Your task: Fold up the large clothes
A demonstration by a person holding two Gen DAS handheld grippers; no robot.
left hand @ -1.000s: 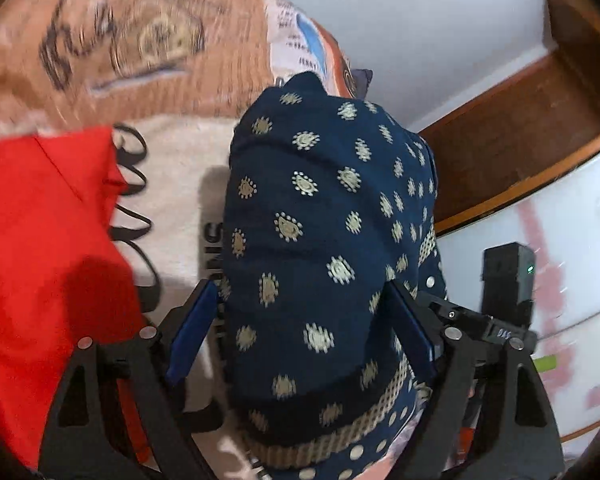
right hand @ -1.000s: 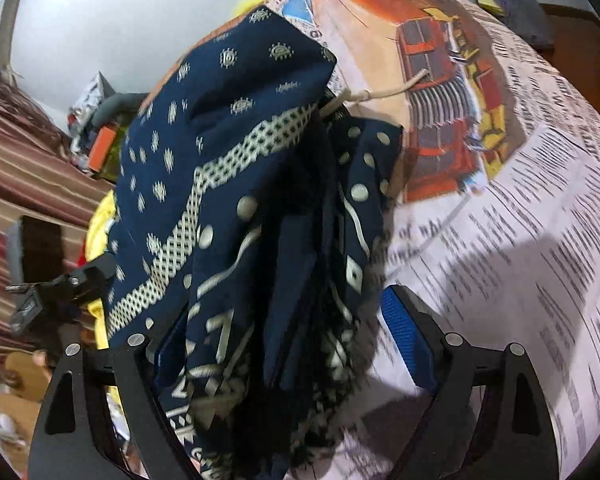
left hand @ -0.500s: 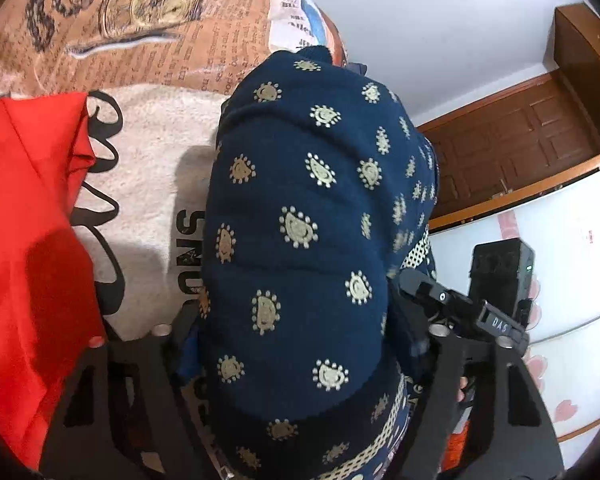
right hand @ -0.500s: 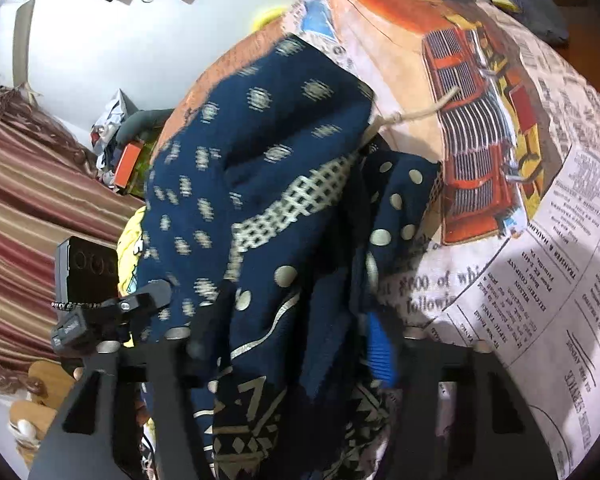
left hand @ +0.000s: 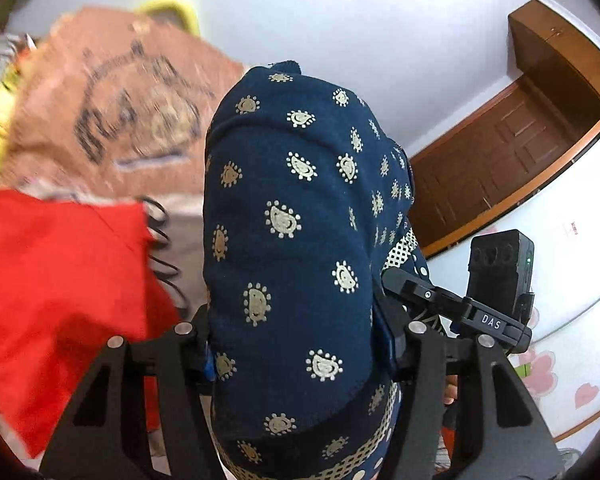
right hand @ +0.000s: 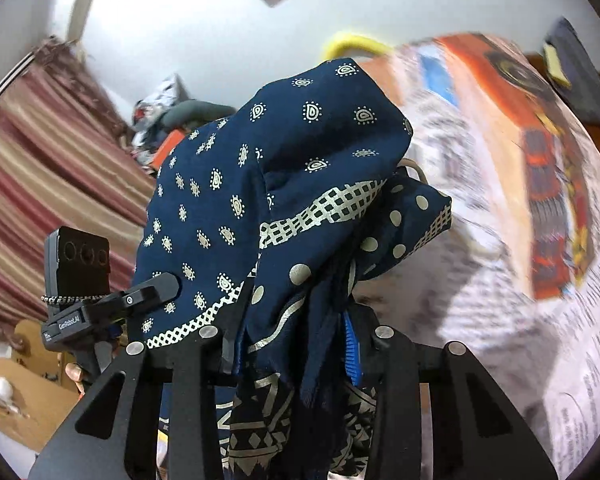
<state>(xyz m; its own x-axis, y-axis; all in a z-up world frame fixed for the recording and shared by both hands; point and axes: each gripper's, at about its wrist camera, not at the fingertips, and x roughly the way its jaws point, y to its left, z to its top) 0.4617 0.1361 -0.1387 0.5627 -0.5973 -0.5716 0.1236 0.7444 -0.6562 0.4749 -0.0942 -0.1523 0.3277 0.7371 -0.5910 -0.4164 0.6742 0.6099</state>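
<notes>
Bed sheet [right hand: 500, 208] with printed newspaper text and an orange truck picture spreads beyond and to the right of the right gripper [right hand: 296, 344], blurred. In the left wrist view the same sheet [left hand: 140, 112] shows brown and blurred, ahead-left of the left gripper [left hand: 296, 340].

Navy patterned garment [left hand: 284, 220], cream paisley dots and a checked cream border, bunched up and draped over both tools. It fills the gap between each pair of fingers and rises in front of each camera [right hand: 260, 184].

Red cloth [left hand: 56, 288] lies left of the left gripper, over a pale towel [left hand: 184, 232] with black marks.

Left gripper: jaws closing, pads pressed on a thick fold of the navy garment.
Right gripper: jaws closing, narrower, clamped on a bundle of the garment's layered edges; blue pad [right hand: 352, 352] shows at the right finger.

Right gripper [left hand: 460, 312] also shows just right of the left one; left gripper [right hand: 112, 300] shows just left of the right one.
</notes>
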